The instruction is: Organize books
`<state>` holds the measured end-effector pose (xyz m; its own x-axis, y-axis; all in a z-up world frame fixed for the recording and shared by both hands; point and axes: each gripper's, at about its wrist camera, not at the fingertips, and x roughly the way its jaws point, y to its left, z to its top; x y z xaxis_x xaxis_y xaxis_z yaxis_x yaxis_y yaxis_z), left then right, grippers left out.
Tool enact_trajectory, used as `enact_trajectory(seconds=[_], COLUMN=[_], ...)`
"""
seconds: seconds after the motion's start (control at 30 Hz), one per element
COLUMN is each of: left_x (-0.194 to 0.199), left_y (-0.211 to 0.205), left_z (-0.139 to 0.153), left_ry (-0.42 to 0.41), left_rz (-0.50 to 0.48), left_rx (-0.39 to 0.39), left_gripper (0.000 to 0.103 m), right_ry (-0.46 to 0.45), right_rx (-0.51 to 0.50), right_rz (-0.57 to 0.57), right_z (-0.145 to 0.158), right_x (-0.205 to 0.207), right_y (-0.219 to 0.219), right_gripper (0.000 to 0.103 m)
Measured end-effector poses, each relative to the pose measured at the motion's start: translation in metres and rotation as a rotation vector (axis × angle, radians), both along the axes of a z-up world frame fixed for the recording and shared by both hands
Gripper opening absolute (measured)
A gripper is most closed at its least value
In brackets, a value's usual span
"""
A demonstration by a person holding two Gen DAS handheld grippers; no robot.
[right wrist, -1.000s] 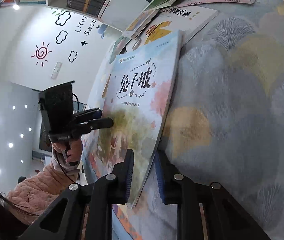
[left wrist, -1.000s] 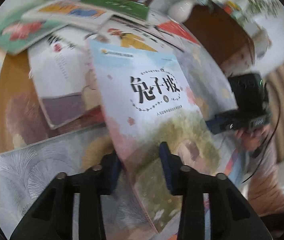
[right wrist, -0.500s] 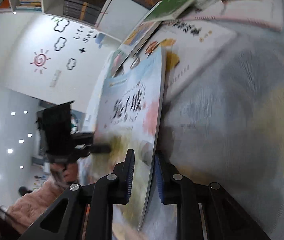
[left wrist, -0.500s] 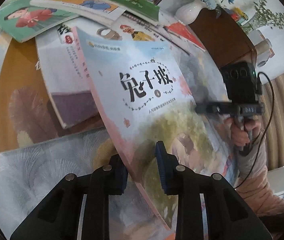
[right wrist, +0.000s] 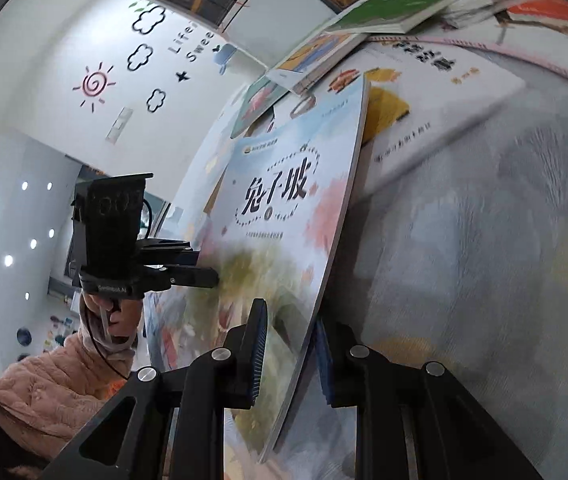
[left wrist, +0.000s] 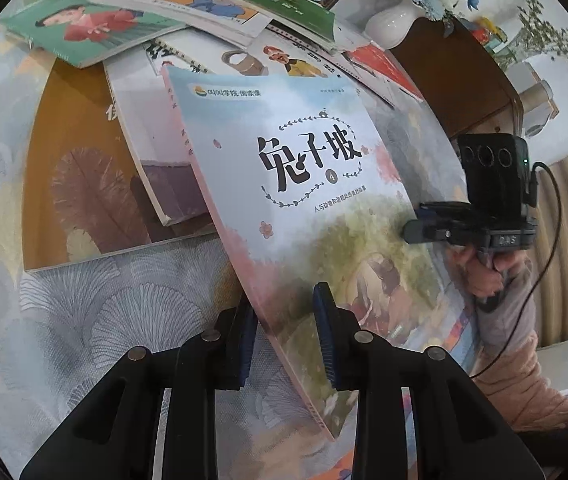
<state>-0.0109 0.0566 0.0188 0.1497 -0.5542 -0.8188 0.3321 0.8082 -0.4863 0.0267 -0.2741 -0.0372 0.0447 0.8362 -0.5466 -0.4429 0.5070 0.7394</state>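
Left gripper [left wrist: 284, 332]: nearly closed, its pads set on either side of the lower spine edge of the pastel book [left wrist: 303, 200]; the grip is judged firm.
Pastel book: raised off the patterned cloth [left wrist: 96, 312], tilted, long axis running up and away from both sets of fingers, between the two grippers.
Right gripper [right wrist: 289, 356]: jaws are opening, the book's opposite edge between them; contact of the pads cannot be made out.
Nearer hand: neither; each is placed at its own edge.
Book pile [left wrist: 188, 12]: lying scattered beyond the lifted book.
Hidden: back cover unseen; lower corner cut off; right view blurred.
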Motion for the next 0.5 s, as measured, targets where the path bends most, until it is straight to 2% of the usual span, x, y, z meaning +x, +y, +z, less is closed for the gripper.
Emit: enact_trajectory(seconds=[0.17,0.37,0.5], left_x=[0.002,0.002,0.001], left_y=[-0.002,0.000,-0.003], left_z=[0.000,0.001,0.004], left_ry=[-0.004,0.004,0.006], left_rz=[0.012,0.042,0.054], left_rx=[-0.004,-0.011,0.007], left_gripper=[0.028,0.027,0.027], right_ry=[0.022,0.036,0.015], right_rx=[-0.001,-0.018,-0.054], right_rz=[-0.014,-0.081,-0.109], right_z=[0.002,0.005,0.013], right_x=[-0.014,-0.025,-0.033], right_y=[0.011,0.019,0.026], right_gripper=[0.021,0.012,0.011])
